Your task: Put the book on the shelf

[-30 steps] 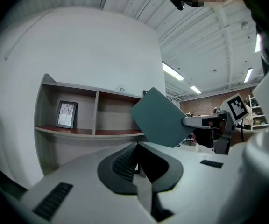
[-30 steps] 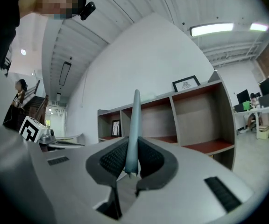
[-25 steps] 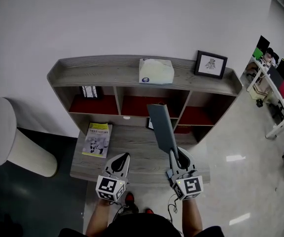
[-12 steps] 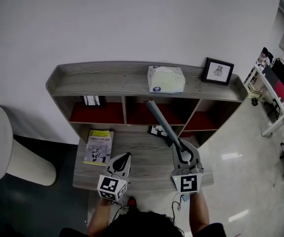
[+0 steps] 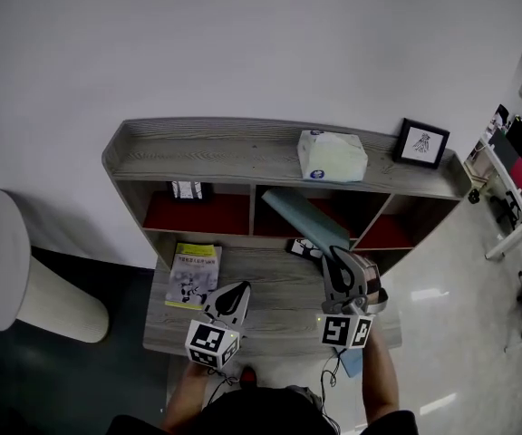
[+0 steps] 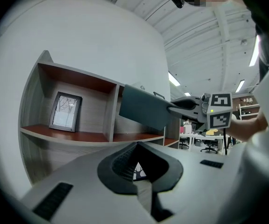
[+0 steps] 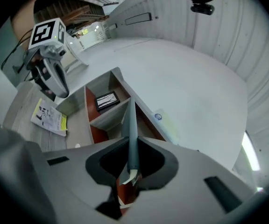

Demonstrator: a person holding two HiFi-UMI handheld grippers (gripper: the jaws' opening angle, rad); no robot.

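Note:
A thin grey-blue book (image 5: 303,217) is pinched at its near edge by my right gripper (image 5: 341,275), which is shut on it. The book points up and left, its far end at the mouth of the shelf's (image 5: 216,152) middle compartment (image 5: 279,208). In the right gripper view the book (image 7: 130,129) stands edge-on between the jaws of that gripper (image 7: 130,171). My left gripper (image 5: 231,295) hovers over the desk (image 5: 270,284) with its tips together and nothing in them. From the left gripper view the book (image 6: 144,107) hangs in front of the compartments.
A yellow booklet (image 5: 194,275) lies on the desk's left side. A small dark item (image 5: 304,247) lies by the shelf foot. A tissue box (image 5: 332,155) and a framed picture (image 5: 421,143) stand on top. A small frame (image 5: 188,189) occupies the left compartment.
My right gripper has rolled and moved forward, so the book has swung from steeply raised to lying low toward the middle compartment. The left gripper has shifted slightly.

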